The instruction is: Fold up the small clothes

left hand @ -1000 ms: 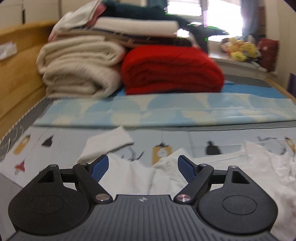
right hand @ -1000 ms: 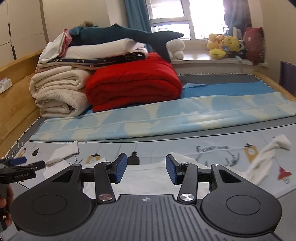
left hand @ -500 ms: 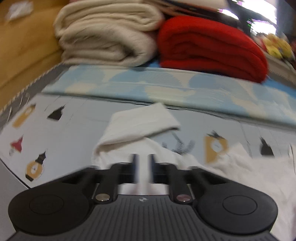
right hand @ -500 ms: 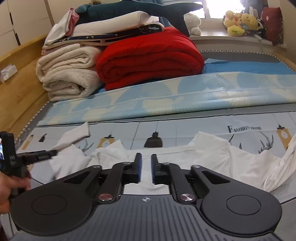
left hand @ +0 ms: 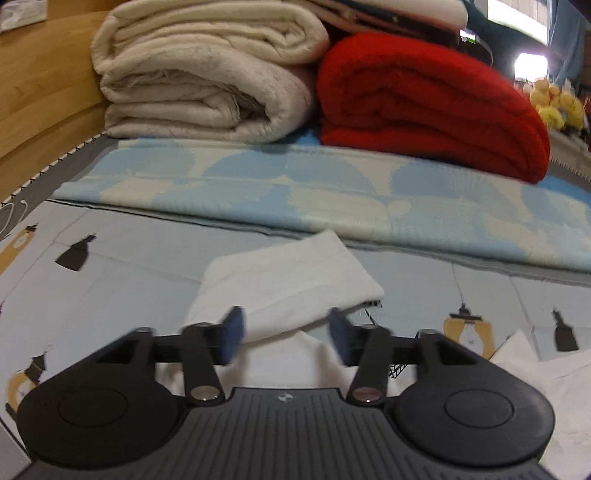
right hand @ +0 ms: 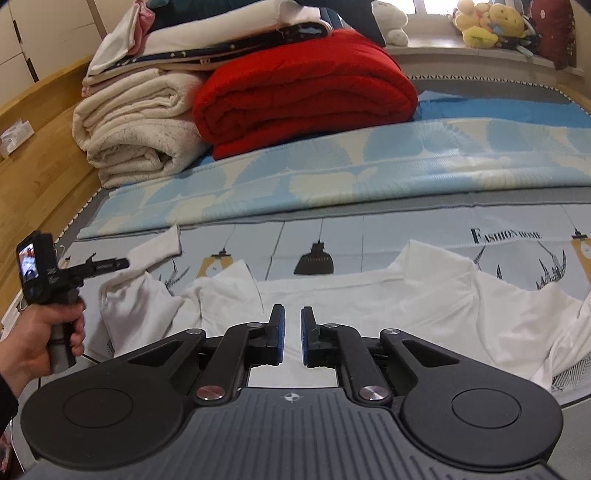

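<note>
White shirt (right hand: 369,295) lying spread and rumpled on the printed sheet (right hand: 406,236), just ahead of and under the right gripper (right hand: 291,338); one sleeve (left hand: 288,280) stretching forward beyond the left gripper (left hand: 286,336), its near end sitting between those jaws. Left jaws opening, blue pads (left hand: 232,334) standing apart on either side of the sleeve, not pressing it. Right jaws nearly pressed together, only a narrow slit showing between the pads, white cloth visible below that slit; whether a fold is pinched, hard to tell. Left of the right jaws, a hand (right hand: 40,332) gripping the handle of the left gripper (right hand: 110,264), its fingers pointing toward the sleeve. Farther ahead of both jaws, a pale blue patterned blanket (right hand: 332,173) running across the bed. Beyond it, a folded red blanket (right hand: 303,88) beside a stack of cream blankets (right hand: 136,125), more folded bedding piled on top. Far right beyond the right jaws, yellow plush toys (right hand: 491,20) sitting by the window. Wooden bed frame (left hand: 40,92) rising off to the left.
</note>
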`<state>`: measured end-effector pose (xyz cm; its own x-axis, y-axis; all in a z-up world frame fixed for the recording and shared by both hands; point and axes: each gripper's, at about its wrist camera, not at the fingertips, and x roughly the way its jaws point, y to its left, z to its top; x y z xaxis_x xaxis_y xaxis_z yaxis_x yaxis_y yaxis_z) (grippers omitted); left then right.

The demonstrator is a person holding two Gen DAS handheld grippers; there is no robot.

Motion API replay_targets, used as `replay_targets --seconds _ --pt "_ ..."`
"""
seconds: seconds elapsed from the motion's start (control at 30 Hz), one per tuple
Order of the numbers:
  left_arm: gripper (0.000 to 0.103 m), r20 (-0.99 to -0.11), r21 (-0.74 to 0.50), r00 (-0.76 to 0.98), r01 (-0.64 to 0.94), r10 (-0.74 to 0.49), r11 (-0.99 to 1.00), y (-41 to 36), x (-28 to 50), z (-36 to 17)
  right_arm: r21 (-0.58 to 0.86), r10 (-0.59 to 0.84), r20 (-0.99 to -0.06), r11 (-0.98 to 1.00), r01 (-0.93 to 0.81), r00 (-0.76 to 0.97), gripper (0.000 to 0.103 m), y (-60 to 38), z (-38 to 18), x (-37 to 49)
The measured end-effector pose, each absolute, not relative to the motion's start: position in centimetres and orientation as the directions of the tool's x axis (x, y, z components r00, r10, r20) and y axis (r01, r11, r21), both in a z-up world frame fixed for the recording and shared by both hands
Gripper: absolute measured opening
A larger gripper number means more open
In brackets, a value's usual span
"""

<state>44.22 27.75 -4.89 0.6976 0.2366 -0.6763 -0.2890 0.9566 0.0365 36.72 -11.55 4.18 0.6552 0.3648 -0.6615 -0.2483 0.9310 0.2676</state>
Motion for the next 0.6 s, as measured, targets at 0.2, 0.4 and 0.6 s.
replay_targets --seconds 0.2,0.4,0.6 --pt "0.075 -0.71 0.098 0.648 -0.298 0.277 0.95 26.9 46.4 -7.3 0.259 0.358 -0.684 0.934 -0.248 0.636 0.01 -11.3 3.1 36.9" --pt "0.05 -0.734 0.129 0.607 -0.316 0.305 0.94 27.6 47.2 -8.6 0.247 0.362 -0.698 0.931 -0.268 0.618 0.01 -10.8 2.6 36.7" --pt "0.0 -0.697 0.109 0.642 -0.347 0.321 0.931 27.9 46.6 -7.0 0.246 0.366 -0.696 0.93 -0.274 0.618 0.01 -10.6 2.6 36.7"
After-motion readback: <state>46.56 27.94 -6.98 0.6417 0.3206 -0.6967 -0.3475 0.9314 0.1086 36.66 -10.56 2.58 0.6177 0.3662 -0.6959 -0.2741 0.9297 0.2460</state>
